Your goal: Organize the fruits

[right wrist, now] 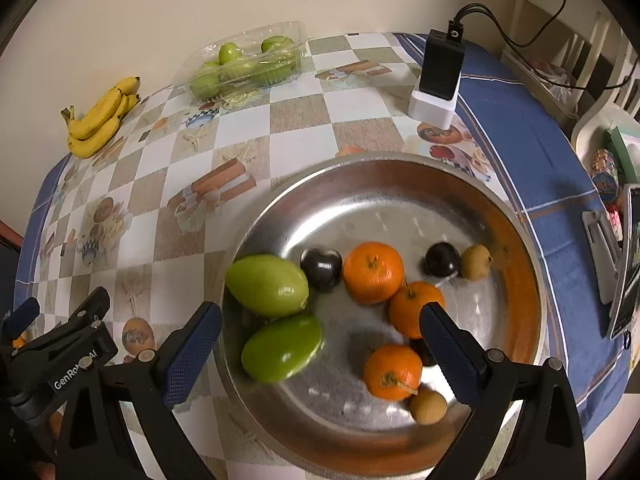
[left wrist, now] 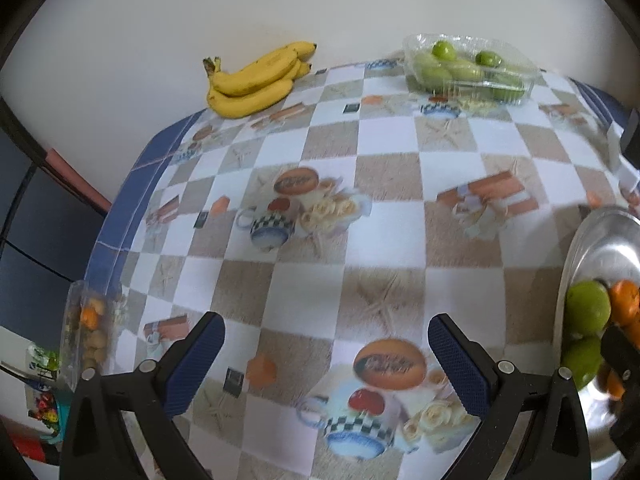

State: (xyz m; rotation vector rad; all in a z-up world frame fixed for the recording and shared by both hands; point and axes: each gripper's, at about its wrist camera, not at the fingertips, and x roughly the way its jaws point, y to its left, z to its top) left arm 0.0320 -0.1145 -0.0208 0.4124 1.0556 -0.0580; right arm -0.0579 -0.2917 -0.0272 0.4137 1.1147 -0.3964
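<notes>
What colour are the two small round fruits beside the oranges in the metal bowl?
Dark, nearly black, glossy small round fruits, clearest in the right wrist view.

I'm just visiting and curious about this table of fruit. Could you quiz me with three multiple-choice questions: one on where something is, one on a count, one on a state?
1. Where do the bananas lie?
A. in the metal bowl
B. on the tablecloth by the wall
C. in the clear plastic box

2. How many oranges are in the metal bowl?
A. one
B. three
C. five

3. What is the right tool doing?
A. squeezing an orange
B. holding a banana
C. open above the bowl, holding nothing

Answers:
1 B, they rest on the cloth beside the wall.
2 B, three are visible.
3 C, its fingers stand wide apart, gripping nothing.
</notes>
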